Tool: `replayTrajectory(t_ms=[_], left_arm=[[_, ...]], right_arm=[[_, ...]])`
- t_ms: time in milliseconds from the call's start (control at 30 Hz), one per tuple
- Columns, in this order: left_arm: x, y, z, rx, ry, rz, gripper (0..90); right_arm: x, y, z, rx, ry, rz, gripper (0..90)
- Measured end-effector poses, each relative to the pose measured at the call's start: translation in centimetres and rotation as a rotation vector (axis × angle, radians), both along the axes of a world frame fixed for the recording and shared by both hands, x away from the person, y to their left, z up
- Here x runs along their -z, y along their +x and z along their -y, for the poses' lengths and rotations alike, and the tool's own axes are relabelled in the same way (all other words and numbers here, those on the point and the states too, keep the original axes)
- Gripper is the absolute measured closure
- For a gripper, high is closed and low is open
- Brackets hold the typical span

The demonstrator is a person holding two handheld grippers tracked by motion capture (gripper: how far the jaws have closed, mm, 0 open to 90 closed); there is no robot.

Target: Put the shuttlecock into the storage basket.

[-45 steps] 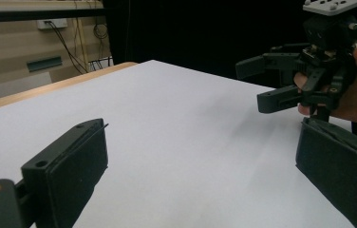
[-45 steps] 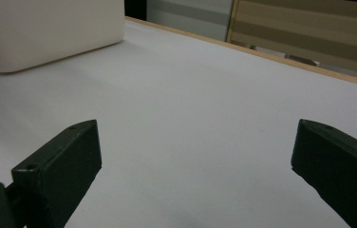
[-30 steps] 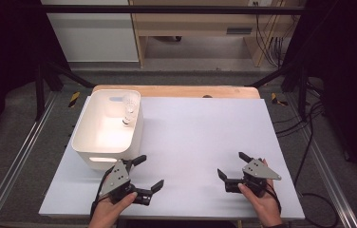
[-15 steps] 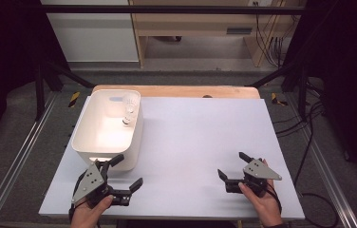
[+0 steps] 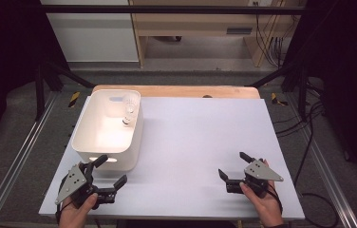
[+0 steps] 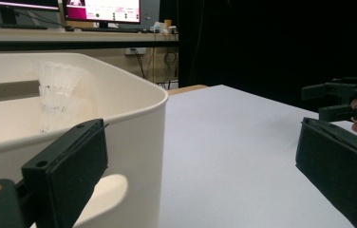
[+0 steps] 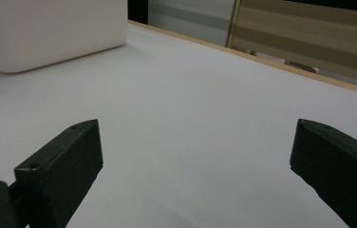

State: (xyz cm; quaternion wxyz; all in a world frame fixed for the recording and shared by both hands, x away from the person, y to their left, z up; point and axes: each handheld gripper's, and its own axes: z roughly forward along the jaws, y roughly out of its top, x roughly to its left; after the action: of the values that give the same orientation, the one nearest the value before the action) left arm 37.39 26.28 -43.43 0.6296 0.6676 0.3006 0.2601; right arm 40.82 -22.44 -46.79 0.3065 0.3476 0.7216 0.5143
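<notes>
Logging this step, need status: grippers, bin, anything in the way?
Left gripper open, low beside white bin near corner. Right gripper open, apart on the table. Shuttlecock upright inside bin, far end. Nothing between left gripper and bin.

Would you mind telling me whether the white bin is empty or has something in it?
Not empty. The white bin holds a shuttlecock standing near its far right corner, feathers up; the rest of its floor looks bare.

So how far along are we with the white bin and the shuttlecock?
Nothing looks done yet: the shuttlecock stands inside the white bin at its far end. In hand: the left hand-held gripper, jaws open, sits at the bin's near corner, one jaw by the wall. The right hand-held gripper rests open on the table. Any grasp is left to do.
</notes>
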Motion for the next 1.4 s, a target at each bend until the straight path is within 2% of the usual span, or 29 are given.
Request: replayTrajectory(t_ms=[200,400,700,1133,1400], left_arm=[[1.0,0.3,-0.8,-0.010,-0.006,-0.014,3.5],[1.6,0.4,-1.3,-0.002,0.018,-0.004,3.7],[2.1,0.5,-1.8,-0.011,0.029,0.012,3.9],[2.6,0.6,-2.4,-0.019,0.010,0.024,3.8],[2.9,0.6,-2.8,-0.027,-0.008,0.034,3.8]], right_arm=[[0.0,-0.3,0.2,0.003,0.011,0.014,3.4],[-0.1,-0.5,0.6,0.011,0.016,0.019,3.4],[-0.2,-0.8,1.3,0.023,0.020,0.021,3.4],[-0.1,-1.4,2.2,-0.004,0.031,0.030,3.3],[0.3,-1.6,2.9,0.021,0.028,0.064,3.4]])
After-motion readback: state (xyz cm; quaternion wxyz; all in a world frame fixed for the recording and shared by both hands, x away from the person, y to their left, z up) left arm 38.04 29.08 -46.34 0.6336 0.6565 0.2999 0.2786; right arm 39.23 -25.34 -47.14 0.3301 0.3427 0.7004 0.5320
